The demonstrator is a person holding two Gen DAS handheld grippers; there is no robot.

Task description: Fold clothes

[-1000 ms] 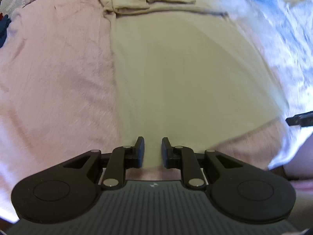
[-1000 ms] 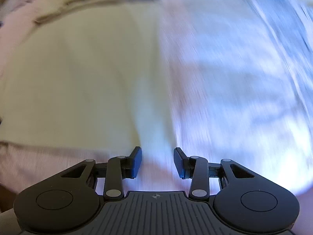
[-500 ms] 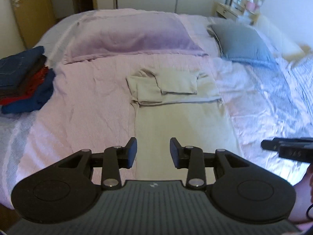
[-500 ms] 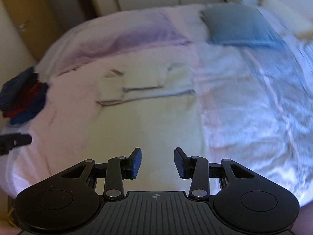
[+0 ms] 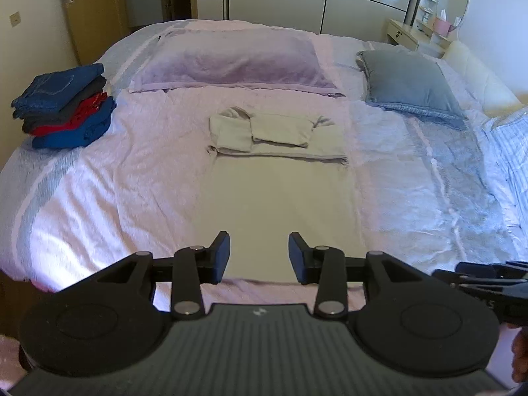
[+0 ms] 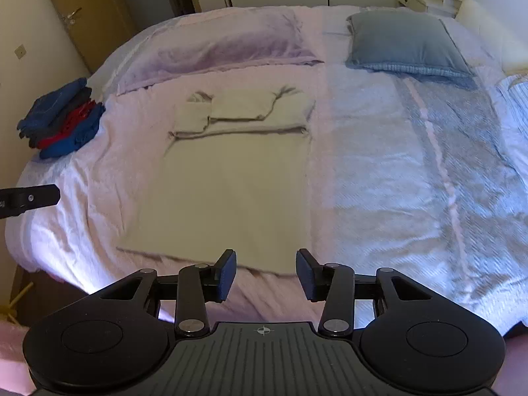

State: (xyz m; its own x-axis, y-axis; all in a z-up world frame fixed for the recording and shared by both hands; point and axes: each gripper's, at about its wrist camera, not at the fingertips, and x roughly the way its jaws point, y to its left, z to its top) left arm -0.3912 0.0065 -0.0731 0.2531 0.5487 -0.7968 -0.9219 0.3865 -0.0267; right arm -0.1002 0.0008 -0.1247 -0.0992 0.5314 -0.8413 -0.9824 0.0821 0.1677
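A beige shirt (image 5: 274, 198) (image 6: 231, 184) lies flat on the pink bedspread, its sleeves folded across the far end and its hem toward me. My left gripper (image 5: 259, 255) hangs open above the hem's near edge, nothing between its fingers. My right gripper (image 6: 265, 272) is open too, held above the hem's right corner and off the cloth. The right gripper's fingers (image 5: 488, 275) show at the right edge of the left wrist view. The left gripper's finger (image 6: 29, 198) pokes in at the left of the right wrist view.
A stack of folded blue, grey and red clothes (image 5: 64, 105) (image 6: 61, 118) sits at the bed's left edge. A lilac pillow (image 5: 227, 62) and a grey pillow (image 5: 409, 82) lie at the head. A door (image 5: 89, 6) and wardrobe stand behind; a dresser (image 5: 415, 33) is at back right.
Both grippers have risen and pulled back from the shirt's hem, so the whole bed now shows. The left jaws have spread wider.
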